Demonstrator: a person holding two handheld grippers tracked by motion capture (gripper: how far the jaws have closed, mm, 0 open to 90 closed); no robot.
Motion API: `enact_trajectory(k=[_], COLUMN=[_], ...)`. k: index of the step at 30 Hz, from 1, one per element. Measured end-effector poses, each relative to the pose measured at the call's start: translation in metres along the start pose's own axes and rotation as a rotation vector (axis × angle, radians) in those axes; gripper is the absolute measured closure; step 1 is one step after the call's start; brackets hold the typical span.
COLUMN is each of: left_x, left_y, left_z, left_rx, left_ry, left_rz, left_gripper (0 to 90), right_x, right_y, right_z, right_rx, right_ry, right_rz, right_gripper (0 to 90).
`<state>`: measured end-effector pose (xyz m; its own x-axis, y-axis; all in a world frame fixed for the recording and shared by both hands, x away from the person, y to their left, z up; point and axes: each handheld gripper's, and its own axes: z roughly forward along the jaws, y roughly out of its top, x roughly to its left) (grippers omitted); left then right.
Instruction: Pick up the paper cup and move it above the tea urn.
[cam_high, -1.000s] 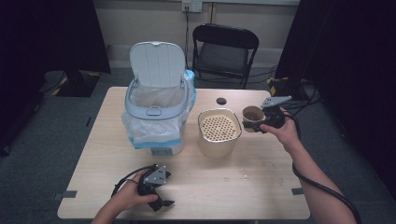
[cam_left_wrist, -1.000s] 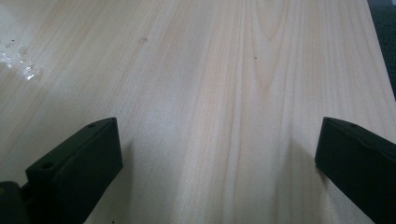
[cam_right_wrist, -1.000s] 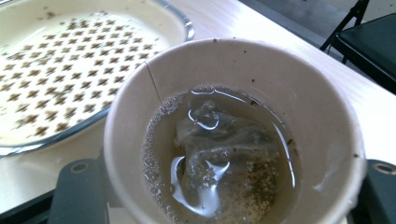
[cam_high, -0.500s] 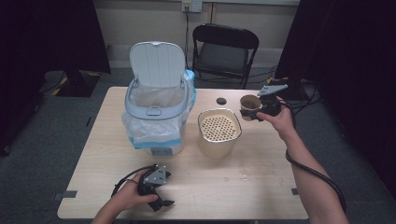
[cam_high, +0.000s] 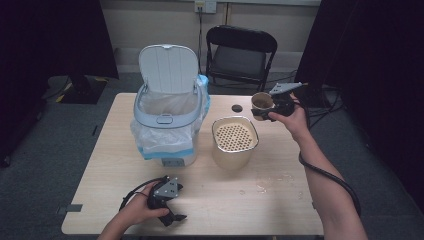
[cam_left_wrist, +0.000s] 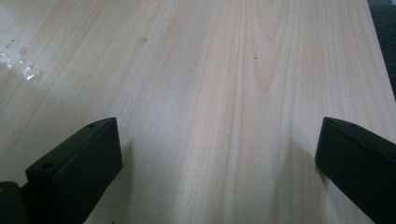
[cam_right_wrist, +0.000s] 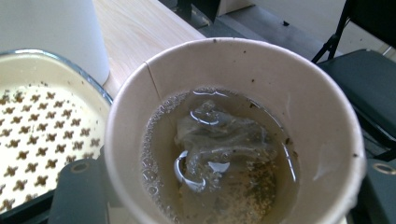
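While the left gripper (cam_high: 167, 214) is rested on the near edge of the bench (cam_high: 280, 200) with its jaws spread wide over bare wood and nothing between them, a paper cup (cam_high: 262, 101) is held upright off the bench in the right gripper (cam_high: 270, 111), whose jaws are closed partway against the cup's sides. In the right gripper view the cup (cam_right_wrist: 233, 135) is seen part full of pale liquid with a limp tea bag (cam_right_wrist: 219, 144) lying in it. The perforated strainer tub (cam_high: 235, 136) stands below this gripper and to its left, just beside the cup, with the lined waste bin (cam_high: 167, 117) farther off on the same side, its lid raised; the right hand is much the nearer to both. Compared with a second earlier, the cup has been carried back and slightly upward toward the far edge of the bench, while the left gripper has been kept where it was.
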<state>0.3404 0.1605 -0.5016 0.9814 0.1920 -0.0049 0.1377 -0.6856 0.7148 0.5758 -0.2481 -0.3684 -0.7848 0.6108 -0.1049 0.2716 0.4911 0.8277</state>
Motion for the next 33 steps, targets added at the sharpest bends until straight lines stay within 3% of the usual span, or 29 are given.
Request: enact_trajectory(k=[11,13,33], left_x=[0.0,0.001,0.001], left_y=[0.0,0.001,0.001], left_z=[0.0,-0.001,-0.001], left_rx=[-0.002,0.024,0.026], left_ry=[-0.003,0.001,0.0], left_rz=[0.001,0.007,0.008], left_gripper=[0.0,0.0,0.0], right_x=[0.007,0.009,0.04], right_y=[0.016,0.018,0.036], right_z=[0.001,0.0,-0.005], right_rx=[-0.017,-0.025,-0.04], right_ry=[-0.019,-0.019,-0.072], right_rz=[-0.064,-0.078,-0.309], right_gripper=[27.9,27.9,28.1])
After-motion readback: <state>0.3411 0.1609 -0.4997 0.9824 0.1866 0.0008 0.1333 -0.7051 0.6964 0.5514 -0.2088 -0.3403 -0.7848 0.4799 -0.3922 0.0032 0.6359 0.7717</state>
